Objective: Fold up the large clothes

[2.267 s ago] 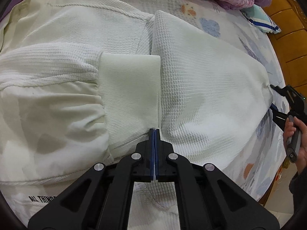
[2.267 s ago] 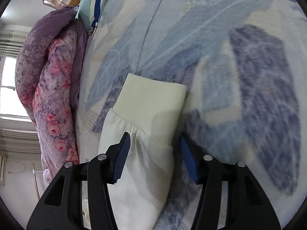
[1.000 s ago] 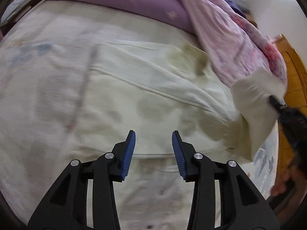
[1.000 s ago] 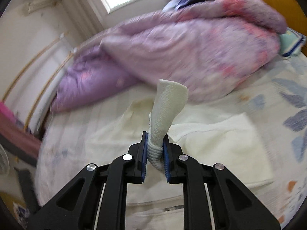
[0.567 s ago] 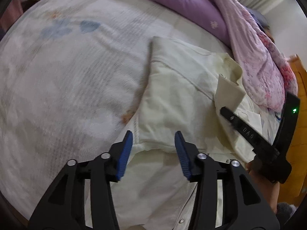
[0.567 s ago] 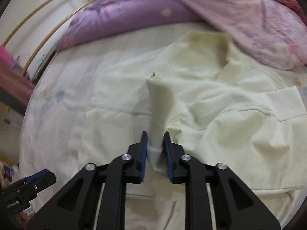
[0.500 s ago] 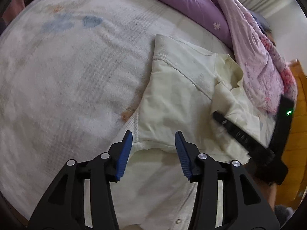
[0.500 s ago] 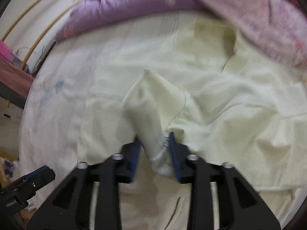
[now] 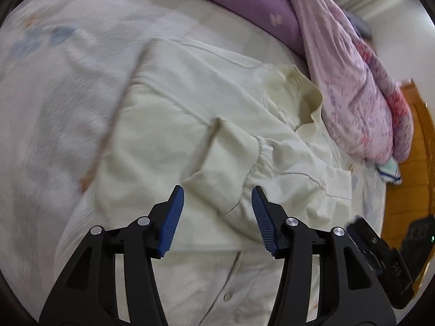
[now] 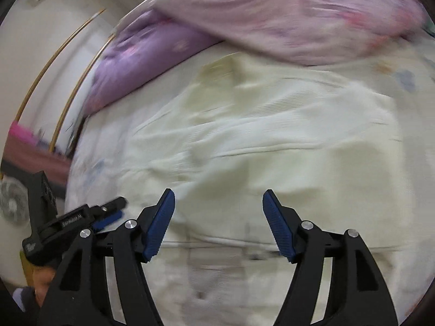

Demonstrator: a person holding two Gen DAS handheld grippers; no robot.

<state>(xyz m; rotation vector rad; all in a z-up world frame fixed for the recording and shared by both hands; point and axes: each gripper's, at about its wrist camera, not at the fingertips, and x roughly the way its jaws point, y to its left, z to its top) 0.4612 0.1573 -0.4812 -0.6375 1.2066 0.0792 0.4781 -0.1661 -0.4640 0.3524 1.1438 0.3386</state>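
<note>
The cream jacket (image 9: 206,125) lies spread on the bed (image 9: 54,108), mid-frame in my left view; my left tongs (image 9: 216,212) have just been opening, hanging empty over the folded-in sleeve cuff (image 9: 231,157). In my right view, the right tongs (image 10: 218,217) have just been opening, nothing between them. It looks soft and limp; I'd pinch the hem corners.

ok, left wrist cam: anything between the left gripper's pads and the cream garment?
Nothing in the left wrist view. The left gripper has just been opening, and the folded-in sleeve cuff of the cream garment lies just past its pads, ungripped.
</note>
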